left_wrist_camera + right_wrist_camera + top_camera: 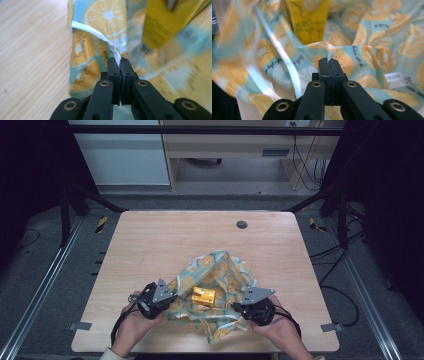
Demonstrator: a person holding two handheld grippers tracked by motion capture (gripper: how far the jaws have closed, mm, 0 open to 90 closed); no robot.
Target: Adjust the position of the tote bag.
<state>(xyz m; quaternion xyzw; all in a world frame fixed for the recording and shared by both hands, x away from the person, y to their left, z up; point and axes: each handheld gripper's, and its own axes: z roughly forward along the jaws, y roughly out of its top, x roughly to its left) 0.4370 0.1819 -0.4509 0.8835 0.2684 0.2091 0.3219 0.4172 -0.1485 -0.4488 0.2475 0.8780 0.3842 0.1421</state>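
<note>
A light-blue cloth [220,270] printed with lemon slices lies crumpled on the near half of the wooden table [160,240]. A small yellow box [204,296] stands in the middle of the cloth. My left gripper [171,301] is at the cloth's left edge. In the left gripper view its jaws [117,60] are pinched on the cloth's white hem [100,35], with the yellow box [165,22] just beyond. My right gripper [237,308] is at the cloth's right side. In the right gripper view its jaws [328,60] are shut on a fold of the cloth [342,53], in front of the box [309,20].
A round dark grommet [242,224] sits in the table's far part. Bare wood surrounds the cloth to the left, right and far side. Black frame posts [65,215] stand at both sides, and a wooden desk [225,150] is behind the table.
</note>
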